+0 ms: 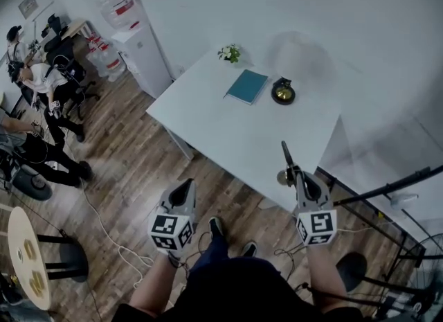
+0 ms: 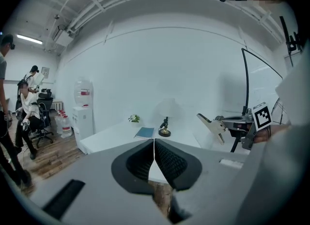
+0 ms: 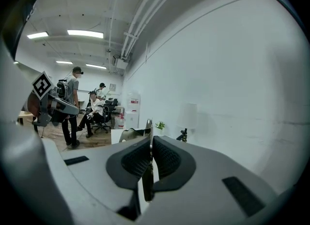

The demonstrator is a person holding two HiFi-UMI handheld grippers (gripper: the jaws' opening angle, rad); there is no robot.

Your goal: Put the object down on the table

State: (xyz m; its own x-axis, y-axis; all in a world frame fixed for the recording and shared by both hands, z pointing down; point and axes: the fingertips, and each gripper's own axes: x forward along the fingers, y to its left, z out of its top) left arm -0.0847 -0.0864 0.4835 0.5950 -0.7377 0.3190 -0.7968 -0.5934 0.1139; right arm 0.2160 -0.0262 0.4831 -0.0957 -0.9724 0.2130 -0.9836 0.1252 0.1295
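Observation:
My right gripper (image 1: 298, 174) (image 3: 150, 142) is shut on a thin flat tool with a tan blade (image 1: 284, 156) (image 2: 213, 125). I hold it in the air over the near edge of the white table (image 1: 228, 130). In the right gripper view the tool (image 3: 149, 125) shows edge-on, pinched between the pads with its dark end hanging below them. My left gripper (image 1: 185, 188) (image 2: 154, 144) is shut with nothing in it, over the wooden floor in front of the table.
On the table's far end stand a small plant (image 1: 230, 52), a teal book (image 1: 247, 86) and a lamp with a black-and-gold base (image 1: 283, 92). A water dispenser (image 1: 142, 50) stands left of the table. People (image 1: 41, 82) work at far left. A black stand (image 1: 394, 188) and cables lie at right.

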